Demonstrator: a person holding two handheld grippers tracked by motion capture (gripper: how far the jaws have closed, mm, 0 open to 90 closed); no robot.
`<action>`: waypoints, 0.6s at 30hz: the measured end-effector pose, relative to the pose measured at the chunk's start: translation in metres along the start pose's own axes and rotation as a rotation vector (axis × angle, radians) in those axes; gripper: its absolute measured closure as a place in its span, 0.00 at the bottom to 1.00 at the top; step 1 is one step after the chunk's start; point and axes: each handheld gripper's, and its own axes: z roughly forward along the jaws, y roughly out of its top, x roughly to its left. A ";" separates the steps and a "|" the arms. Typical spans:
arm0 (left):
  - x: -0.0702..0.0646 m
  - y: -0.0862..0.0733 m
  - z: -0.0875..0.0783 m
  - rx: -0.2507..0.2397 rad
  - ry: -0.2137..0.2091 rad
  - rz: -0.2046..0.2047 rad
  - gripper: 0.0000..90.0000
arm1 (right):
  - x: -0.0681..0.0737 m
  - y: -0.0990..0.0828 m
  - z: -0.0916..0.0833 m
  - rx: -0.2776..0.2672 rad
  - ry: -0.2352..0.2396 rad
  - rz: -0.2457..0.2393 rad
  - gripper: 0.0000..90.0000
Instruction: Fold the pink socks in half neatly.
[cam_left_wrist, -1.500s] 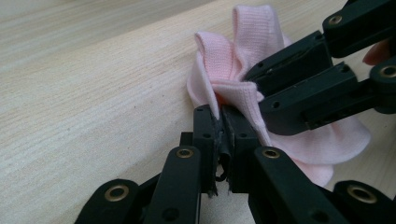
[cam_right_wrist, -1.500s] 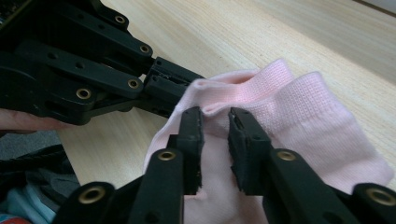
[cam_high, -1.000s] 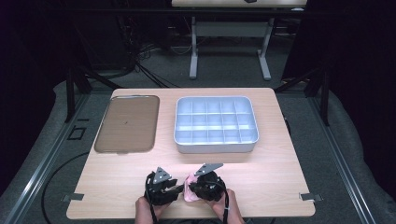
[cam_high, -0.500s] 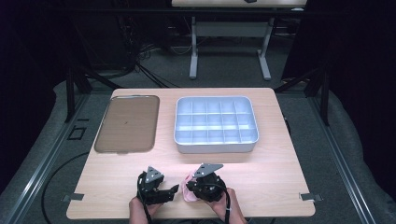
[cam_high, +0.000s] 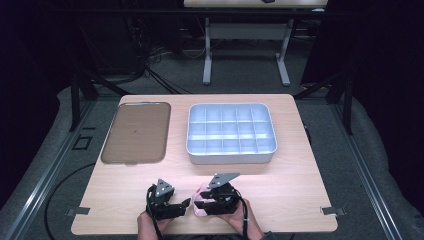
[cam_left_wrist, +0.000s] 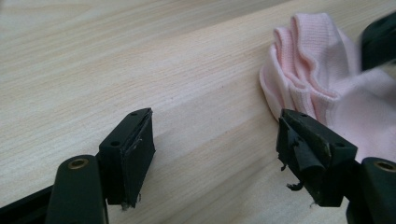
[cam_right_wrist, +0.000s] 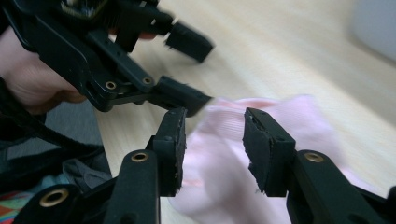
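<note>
A pink sock (cam_high: 201, 209) lies bunched on the wooden table (cam_high: 300, 190) near its front edge, between the two grippers. In the left gripper view the sock (cam_left_wrist: 317, 79) rests beside the right-hand jaw. My left gripper (cam_left_wrist: 215, 126) stands open over bare wood; its jaws have opened within the last second. My right gripper (cam_right_wrist: 214, 123) faces it from the right. Its jaws have just been opening, and the sock (cam_right_wrist: 289, 116) lies under and behind the gap without being pressed. The left gripper (cam_right_wrist: 196, 70) shows close by in the right gripper view.
A flat brown tray (cam_high: 136, 132) lies at the table's left. A white tray with several compartments (cam_high: 231, 155) sits in the middle, farther back. Both of the person's hands come in at the front edge. Dark floor and table legs lie beyond.
My left gripper has drawn back a little to the left, away from the sock, with its jaws wider. The right gripper stays in place by the sock.
</note>
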 end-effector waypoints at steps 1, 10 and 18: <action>0.000 0.000 0.000 0.000 0.005 -0.001 0.30 | -0.002 -0.002 -0.007 -0.022 -0.016 0.015 0.65; -0.002 0.005 -0.004 -0.024 0.041 0.007 0.19 | -0.014 -0.026 -0.021 0.053 -0.261 0.110 0.42; -0.011 0.017 -0.011 -0.062 0.027 0.056 0.16 | -0.012 -0.029 -0.005 0.077 -0.325 0.093 0.24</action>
